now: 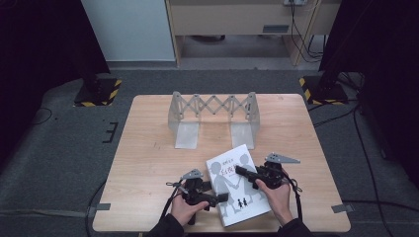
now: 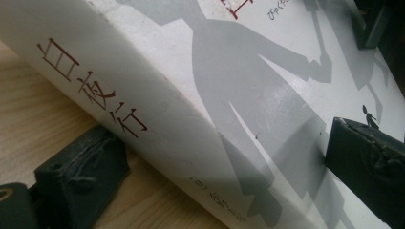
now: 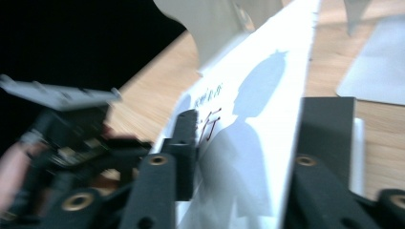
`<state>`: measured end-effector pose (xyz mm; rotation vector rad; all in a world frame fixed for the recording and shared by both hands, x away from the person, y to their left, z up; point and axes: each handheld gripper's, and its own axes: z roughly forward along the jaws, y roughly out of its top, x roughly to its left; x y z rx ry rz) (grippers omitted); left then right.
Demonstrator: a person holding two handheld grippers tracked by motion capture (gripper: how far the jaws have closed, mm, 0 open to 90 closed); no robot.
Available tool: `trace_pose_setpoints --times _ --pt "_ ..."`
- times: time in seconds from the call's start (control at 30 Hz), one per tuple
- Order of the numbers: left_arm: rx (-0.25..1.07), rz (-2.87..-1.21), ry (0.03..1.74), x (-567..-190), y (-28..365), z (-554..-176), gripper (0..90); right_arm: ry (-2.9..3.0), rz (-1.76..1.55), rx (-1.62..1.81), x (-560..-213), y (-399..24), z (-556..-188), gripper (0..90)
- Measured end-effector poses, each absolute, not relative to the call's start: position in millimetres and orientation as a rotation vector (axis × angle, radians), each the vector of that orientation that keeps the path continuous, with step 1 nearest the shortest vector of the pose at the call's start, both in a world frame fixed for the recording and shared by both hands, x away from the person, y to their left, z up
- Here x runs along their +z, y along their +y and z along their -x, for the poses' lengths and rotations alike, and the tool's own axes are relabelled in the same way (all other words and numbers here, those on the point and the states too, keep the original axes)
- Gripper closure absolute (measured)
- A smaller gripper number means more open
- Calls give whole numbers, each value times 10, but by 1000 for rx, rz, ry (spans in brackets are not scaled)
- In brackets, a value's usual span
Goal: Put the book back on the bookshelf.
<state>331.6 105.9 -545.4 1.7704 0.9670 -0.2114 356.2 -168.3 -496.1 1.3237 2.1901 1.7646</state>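
Book first: a thick white paperback book (image 1: 239, 186) with grey silhouette figures and red characters on its cover lies on the light wooden table (image 1: 148, 153), at the near edge, right of centre, between my two hands. Beyond it, toward the far side, stands a grey metal expanding book rack (image 1: 213, 118) with a scissor-lattice back and two flat foot plates, well apart from the book.

My left gripper (image 1: 222, 197) comes at the book from its left side. In the left gripper view I see the spine with its red characters running between the two black pads: one pad (image 2: 83, 169) sits low on the table just beside the spine, the other (image 2: 367, 167) rests over the cover. The jaws are spread around the book's thickness; I cannot tell whether they press on it.

My right gripper (image 1: 241, 171) reaches in from the right, its tips over the cover's upper part. In the right gripper view, which is blurred, its jaws stand apart with the book's edge between them, one pad (image 3: 186, 152) against the cover side and the other (image 3: 327, 138) on the far side near the table. They look set about the book without a firm pinch.
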Motion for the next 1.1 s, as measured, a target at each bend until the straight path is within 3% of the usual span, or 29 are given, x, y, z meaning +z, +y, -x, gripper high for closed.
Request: trace_pose_setpoints --times 0.43,1.1 --pt "-173 -1785 989 -5443 1015 -3301 18 2229 -1246 1553 -5044 -1841 -3495 400" --pt "-150 -1792 1004 -5436 991 -3290 39 2269 -1310 1485 -5217 -2019 -3384 321"
